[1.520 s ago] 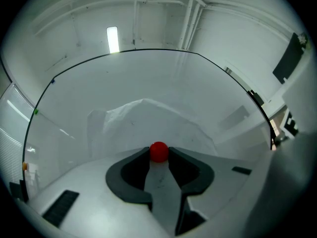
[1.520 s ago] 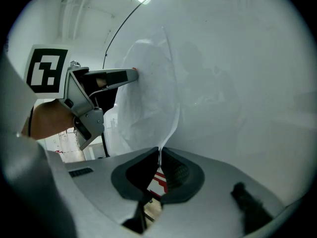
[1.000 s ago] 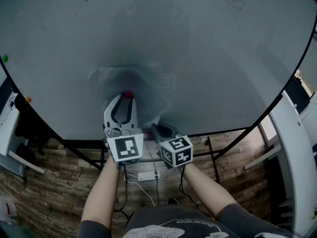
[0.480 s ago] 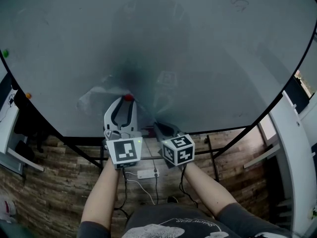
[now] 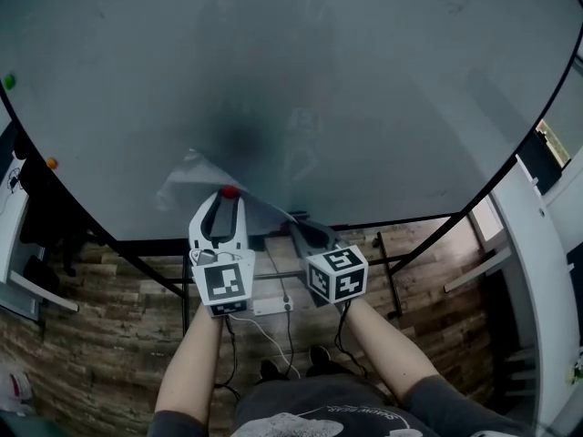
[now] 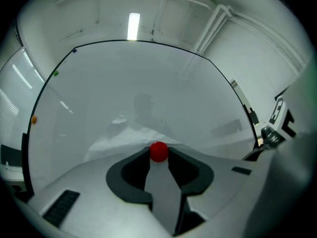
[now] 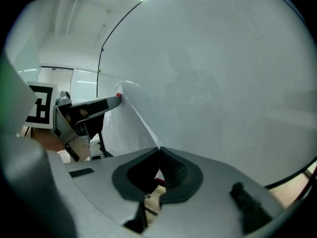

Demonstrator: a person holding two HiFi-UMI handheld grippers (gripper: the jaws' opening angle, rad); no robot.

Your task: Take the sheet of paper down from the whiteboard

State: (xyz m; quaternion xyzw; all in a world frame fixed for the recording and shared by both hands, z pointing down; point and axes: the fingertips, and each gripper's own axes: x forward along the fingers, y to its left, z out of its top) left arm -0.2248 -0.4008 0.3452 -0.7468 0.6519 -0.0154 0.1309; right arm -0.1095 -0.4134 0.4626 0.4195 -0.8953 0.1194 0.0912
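The white sheet of paper [image 5: 193, 188] hangs loose in front of the whiteboard [image 5: 364, 89], stretched between my two grippers. My left gripper [image 5: 229, 195] is shut on a small red magnet [image 5: 229, 191] at the sheet's upper edge. The left gripper view shows that magnet [image 6: 158, 151] pinched at the jaw tips of the left gripper [image 6: 158, 153], with the paper [image 6: 119, 142] behind. My right gripper [image 5: 293, 228] is shut on the sheet's lower right edge. In the right gripper view the paper [image 7: 130, 125] runs from the right gripper [image 7: 159, 150] up to the left gripper [image 7: 117, 98].
A green magnet [image 5: 8, 82] and an orange magnet [image 5: 52, 163] stick to the whiteboard's left side. Below the board are its black stand bars [image 5: 392, 285], a power strip [image 5: 271, 307] with cables on the wooden floor, and white furniture [image 5: 537, 271] at the right.
Both grippers have come down and back from the board. The red magnet went with the left gripper, and the sheet, flat on the board before, now hangs free.
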